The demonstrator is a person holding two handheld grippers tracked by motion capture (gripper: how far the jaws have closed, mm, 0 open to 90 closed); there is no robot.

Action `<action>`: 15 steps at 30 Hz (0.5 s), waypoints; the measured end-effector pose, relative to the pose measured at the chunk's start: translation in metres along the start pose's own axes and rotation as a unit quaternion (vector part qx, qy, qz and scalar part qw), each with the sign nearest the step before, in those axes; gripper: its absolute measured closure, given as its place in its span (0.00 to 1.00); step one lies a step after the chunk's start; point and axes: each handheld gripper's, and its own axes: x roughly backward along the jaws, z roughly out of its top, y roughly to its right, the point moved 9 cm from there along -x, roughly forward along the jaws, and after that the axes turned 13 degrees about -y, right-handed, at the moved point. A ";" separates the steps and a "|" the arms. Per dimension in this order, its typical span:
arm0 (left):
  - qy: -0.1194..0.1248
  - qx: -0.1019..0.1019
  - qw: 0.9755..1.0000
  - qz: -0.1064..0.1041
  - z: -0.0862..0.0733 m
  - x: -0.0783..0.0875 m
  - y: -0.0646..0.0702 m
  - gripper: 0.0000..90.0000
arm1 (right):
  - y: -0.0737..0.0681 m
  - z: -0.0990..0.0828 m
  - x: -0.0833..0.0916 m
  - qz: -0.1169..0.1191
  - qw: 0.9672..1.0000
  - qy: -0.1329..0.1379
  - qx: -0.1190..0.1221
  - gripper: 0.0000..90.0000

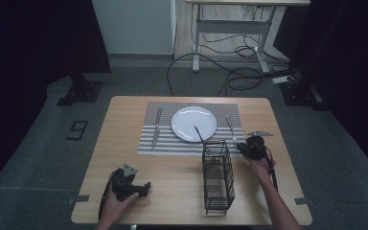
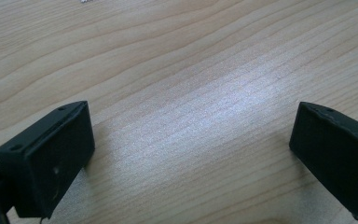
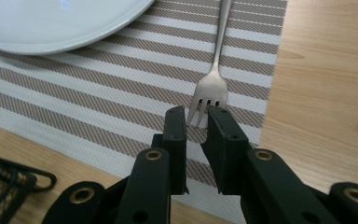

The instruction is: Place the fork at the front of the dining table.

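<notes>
Right gripper is hovering over the fork on the striped placemat right of the plate — jaws nearly closed, tines poking between the tips, apparently not pinched. Left gripper is resting wide open on bare table — idle, holding nothing.

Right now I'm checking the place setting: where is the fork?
The fork lies on the striped placemat, right of the white plate in the high view. Its tines point at the right gripper, whose nearly closed jaws sit just short of them.

We see the fork losing its handle past the top edge, its tine tips hidden behind the jaws.
</notes>
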 end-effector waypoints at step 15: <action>0.000 0.000 1.000 0.000 0.000 0.000 0.000 0.00 | -0.012 0.014 -0.011 0.020 0.999 0.027 -0.015 0.78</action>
